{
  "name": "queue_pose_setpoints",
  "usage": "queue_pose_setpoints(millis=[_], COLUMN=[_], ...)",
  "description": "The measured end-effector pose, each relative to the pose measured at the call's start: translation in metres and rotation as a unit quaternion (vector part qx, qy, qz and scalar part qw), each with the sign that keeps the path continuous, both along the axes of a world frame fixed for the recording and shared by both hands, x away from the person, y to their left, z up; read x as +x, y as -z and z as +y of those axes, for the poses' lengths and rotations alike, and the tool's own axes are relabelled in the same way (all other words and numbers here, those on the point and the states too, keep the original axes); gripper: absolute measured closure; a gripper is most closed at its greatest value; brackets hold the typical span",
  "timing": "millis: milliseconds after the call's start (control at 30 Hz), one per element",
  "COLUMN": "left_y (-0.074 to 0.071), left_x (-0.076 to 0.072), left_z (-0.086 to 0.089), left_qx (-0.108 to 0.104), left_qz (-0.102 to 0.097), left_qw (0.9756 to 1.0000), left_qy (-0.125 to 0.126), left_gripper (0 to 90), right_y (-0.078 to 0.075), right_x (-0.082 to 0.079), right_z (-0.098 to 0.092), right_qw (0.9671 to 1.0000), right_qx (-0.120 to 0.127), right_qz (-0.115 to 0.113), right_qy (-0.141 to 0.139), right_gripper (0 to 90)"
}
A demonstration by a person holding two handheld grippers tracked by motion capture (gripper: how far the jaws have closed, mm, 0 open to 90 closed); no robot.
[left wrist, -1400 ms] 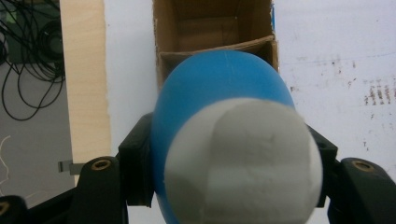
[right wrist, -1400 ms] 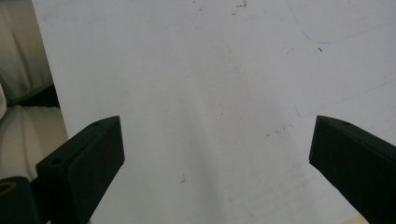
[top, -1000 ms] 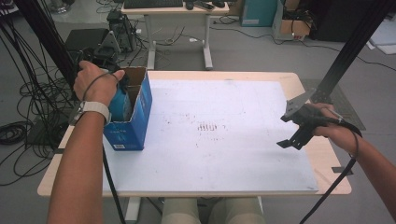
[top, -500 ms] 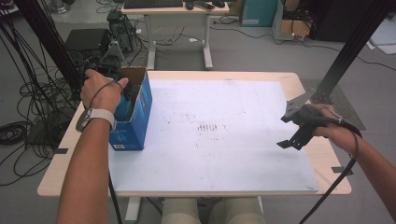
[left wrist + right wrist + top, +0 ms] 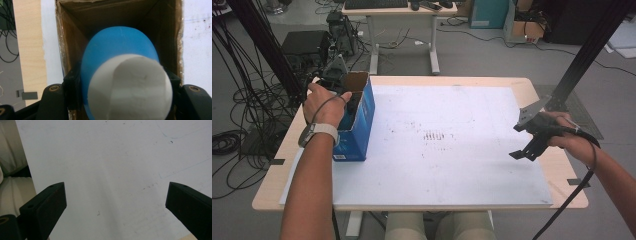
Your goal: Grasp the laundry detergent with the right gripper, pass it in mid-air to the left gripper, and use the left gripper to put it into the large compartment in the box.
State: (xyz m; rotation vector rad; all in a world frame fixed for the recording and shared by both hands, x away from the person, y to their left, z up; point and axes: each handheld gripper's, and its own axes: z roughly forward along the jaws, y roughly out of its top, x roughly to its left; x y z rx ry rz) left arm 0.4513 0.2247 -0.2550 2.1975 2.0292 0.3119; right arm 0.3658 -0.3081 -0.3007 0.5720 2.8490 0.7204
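Blue-white object (image 5: 122, 75) inside box (image 5: 72, 45) — walls close.

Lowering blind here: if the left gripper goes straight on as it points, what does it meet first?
Probably the box floor: the left gripper, shut on the blue-and-white object, points down into it. Depth unclear.

Glossy blue cardboard box (image 5: 360, 120) (raw brown inside), smooth matt blue-and-white plastic bottle (image 5: 120, 75), pale wood table (image 5: 532, 87)
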Motion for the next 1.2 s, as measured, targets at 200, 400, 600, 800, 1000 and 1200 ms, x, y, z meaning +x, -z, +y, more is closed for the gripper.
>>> queue_pose_setpoints(millis=[200,400,600,800,1000,1200], left_y=[0.008,0.014,0.014,0.015,0.015,0.015], left_x=[0.0,0.0,0.002,0.002,0.002,0.002], left_z=[0.002,0.003,0.002,0.002,0.002,0.002], left_qx=[-0.002,-0.001,-0.001,-0.003,-0.002,-0.002], left_qz=[0.009,0.008,0.01,0.012,0.014,0.014], left_qw=[1.0,1.0,1.0,0.9999,0.9999,0.9999], left_qy=[0.0,0.002,0.002,-0.004,-0.004,-0.005], left_gripper=[37.6,37.6,37.6,37.6,37.6,37.6], right_y=[0.0,0.0,0.001,0.001,0.0,0.0], right_x=[0.001,0.0,0.0,0.0,0.0,0.001], right_z=[-0.002,-0.003,-0.003,-0.003,-0.003,-0.004], right_qw=[1.0,1.0,1.0,1.0,1.0,0.9999], right_qx=[-0.002,-0.003,-0.002,-0.001,-0.001,-0.008], right_qz=[-0.002,-0.001,0.0,0.0,-0.001,-0.004], right_qy=[-0.003,-0.001,0.001,0.002,0.003,-0.008], right_gripper=[3.1,3.1,3.2,3.2,3.1,3.1])
